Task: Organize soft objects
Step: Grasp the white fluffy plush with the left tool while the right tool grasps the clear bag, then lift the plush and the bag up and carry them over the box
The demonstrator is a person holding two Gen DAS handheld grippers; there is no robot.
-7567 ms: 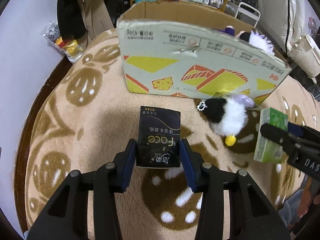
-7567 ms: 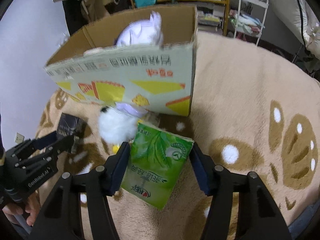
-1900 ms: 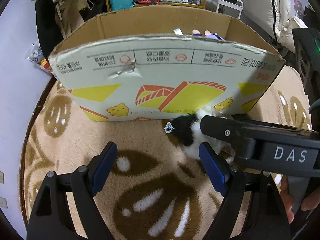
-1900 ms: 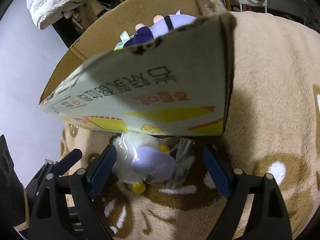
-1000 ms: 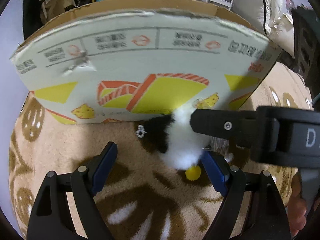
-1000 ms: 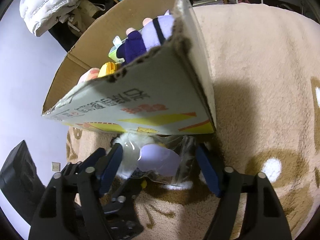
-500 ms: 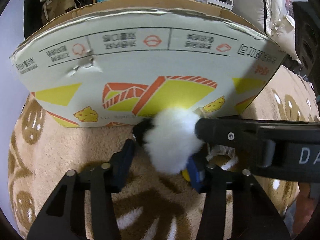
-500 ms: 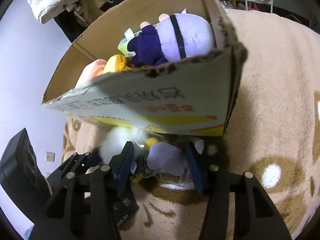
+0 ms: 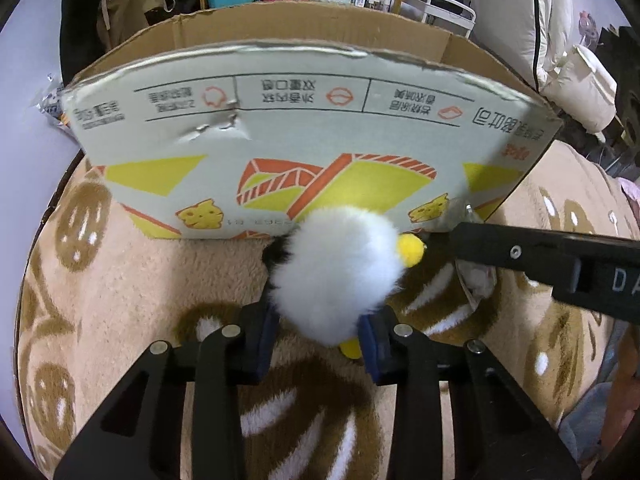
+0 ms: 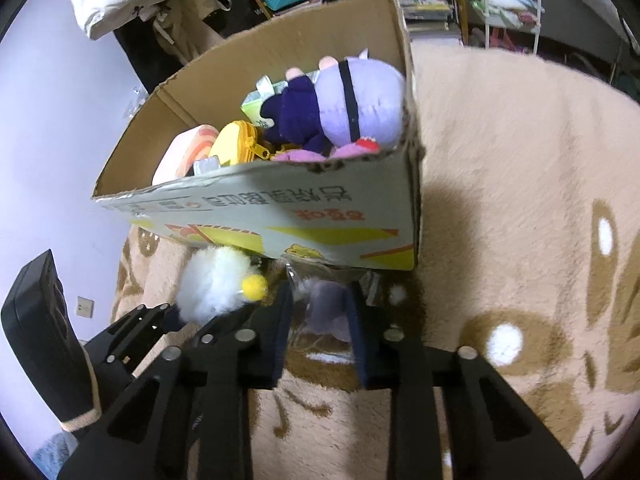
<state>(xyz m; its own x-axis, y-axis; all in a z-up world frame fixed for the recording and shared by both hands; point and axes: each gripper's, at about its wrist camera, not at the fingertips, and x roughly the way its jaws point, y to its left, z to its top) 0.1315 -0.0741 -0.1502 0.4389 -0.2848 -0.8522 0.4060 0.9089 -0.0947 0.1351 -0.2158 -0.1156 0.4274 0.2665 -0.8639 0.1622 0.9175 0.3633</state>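
Left wrist view shows our left hand-held gripper (image 9: 318, 336) clenched on the white fluffy plush (image 9: 336, 272), right hand-held gripper (image 10: 318, 320) squeezing the bagged purple toy (image 10: 328, 306); next we judge both need lifting over the cardboard box (image 9: 304, 120) wall ahead.

Black plastic left gripper (image 9: 318, 344), blue-padded fingers (image 9: 370, 344), silver screws, white "DA" lettering on right gripper (image 10: 318, 334)
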